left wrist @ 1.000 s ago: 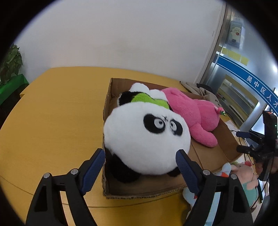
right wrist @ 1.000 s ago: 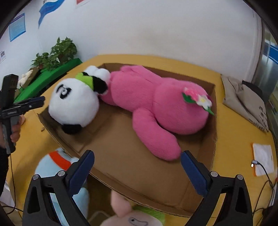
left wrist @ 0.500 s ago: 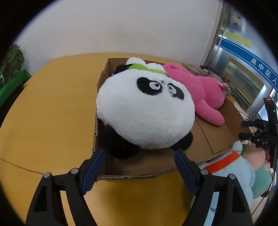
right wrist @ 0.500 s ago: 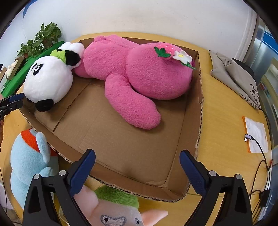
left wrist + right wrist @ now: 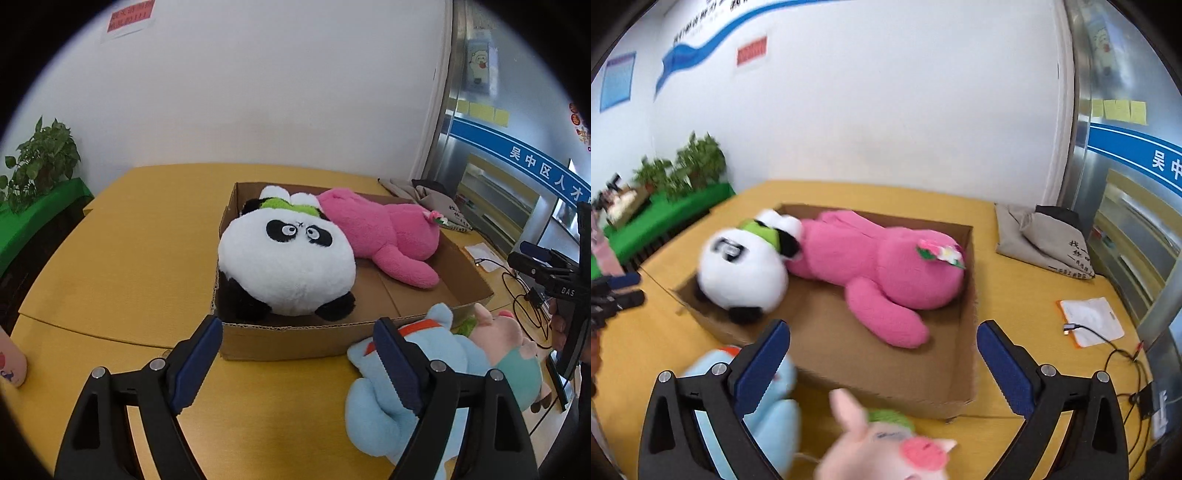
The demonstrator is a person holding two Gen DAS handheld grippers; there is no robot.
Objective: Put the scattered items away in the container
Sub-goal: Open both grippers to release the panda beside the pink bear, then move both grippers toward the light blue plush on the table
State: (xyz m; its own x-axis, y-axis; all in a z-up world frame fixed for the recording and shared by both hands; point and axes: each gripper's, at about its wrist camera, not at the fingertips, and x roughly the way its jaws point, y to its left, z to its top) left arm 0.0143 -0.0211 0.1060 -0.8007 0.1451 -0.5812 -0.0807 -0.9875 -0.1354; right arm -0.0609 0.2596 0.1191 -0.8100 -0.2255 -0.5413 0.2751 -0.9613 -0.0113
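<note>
We have the panda (image 5: 286, 269) and pink toy (image 5: 384, 240) in the box (image 5: 295, 339); the blue toy (image 5: 406, 387) and pig (image 5: 506, 343) wait on the surface (image 5: 129, 258), both grippers' fingers (image 5: 195, 362) spread, empty.

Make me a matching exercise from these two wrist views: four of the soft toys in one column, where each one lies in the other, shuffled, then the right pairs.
Column one:
1. panda plush
2. pink plush
3. light blue plush
4. pig plush

Column two:
A. on the table outside the cardboard box, right beside the left gripper
B. inside the box, at its end near the plant
C. outside the box, closest to the right gripper
D. inside the box, along its far wall, flower on its head

Pairs: 1-B, 2-D, 3-A, 4-C
</note>
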